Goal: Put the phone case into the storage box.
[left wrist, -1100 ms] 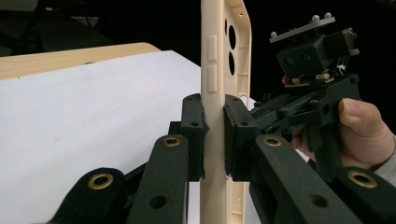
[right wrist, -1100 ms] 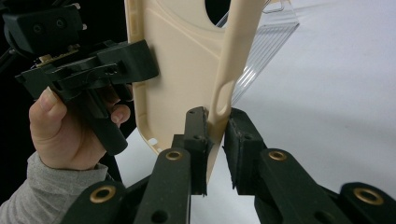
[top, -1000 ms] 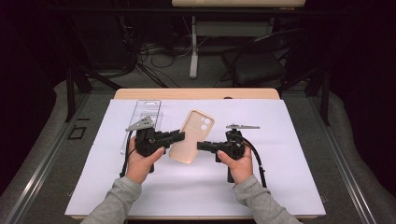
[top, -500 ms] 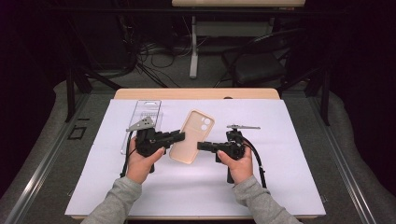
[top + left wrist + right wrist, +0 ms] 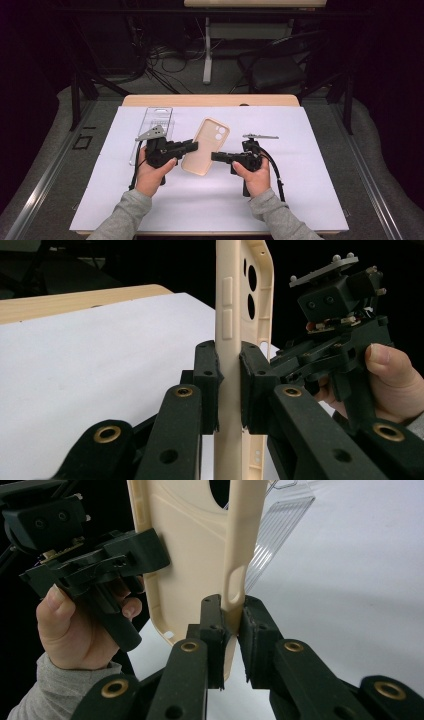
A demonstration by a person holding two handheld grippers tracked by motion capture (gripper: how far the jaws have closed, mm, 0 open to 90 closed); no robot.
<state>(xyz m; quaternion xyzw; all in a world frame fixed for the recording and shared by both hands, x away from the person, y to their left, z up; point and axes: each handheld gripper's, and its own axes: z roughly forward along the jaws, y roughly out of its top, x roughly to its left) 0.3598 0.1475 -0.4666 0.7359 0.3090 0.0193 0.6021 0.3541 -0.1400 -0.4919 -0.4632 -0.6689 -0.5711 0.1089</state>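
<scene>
The beige case (image 5: 206, 146) hangs above the white surface (image 5: 300, 200), between both tools; the left tool (image 5: 192, 145) clamps its left edge; the right tool (image 5: 216, 156) clamps its right edge; a clear pack (image 5: 155, 120) lies behind.

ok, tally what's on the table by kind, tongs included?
Beige plastic phone case: 1
Clear plastic packaging tray: 1
Black two-jaw tongs: 2, left and right, both clamped on the case edges
Total: 4
</scene>
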